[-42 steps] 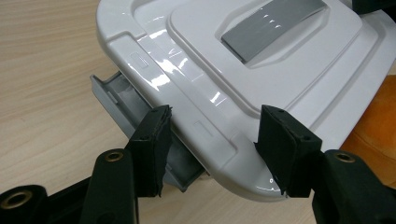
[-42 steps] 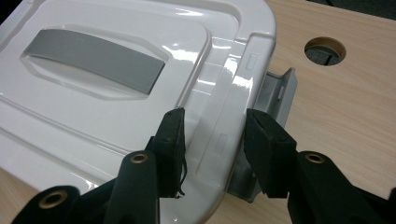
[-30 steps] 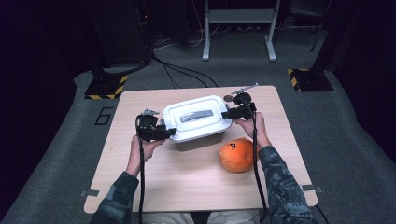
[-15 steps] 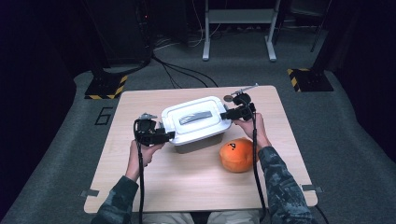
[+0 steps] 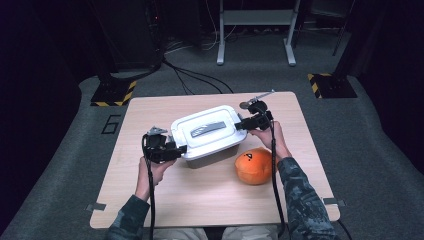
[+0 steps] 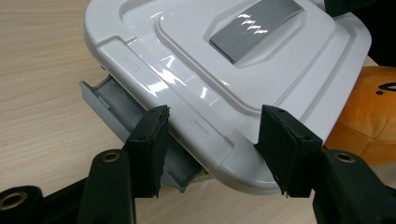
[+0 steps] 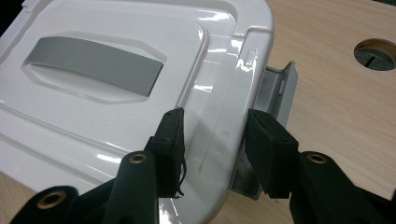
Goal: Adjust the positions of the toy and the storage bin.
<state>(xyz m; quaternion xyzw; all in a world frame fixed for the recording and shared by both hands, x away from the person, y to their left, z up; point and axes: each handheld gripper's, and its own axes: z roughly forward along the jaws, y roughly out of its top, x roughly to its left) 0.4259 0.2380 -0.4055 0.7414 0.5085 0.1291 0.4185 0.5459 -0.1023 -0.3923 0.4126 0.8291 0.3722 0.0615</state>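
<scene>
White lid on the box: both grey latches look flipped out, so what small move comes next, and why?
Probably lift the lid a little, both ends together. The left claw and the right claw each straddle an end rim of the lid, and the grey latches hang swung away. Raising evenly should keep it from jamming; the orange plush toy sits clear.

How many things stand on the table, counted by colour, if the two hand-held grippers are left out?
White box with grey handle and latches: 1
Orange plush toy: 1
Total: 2
</scene>
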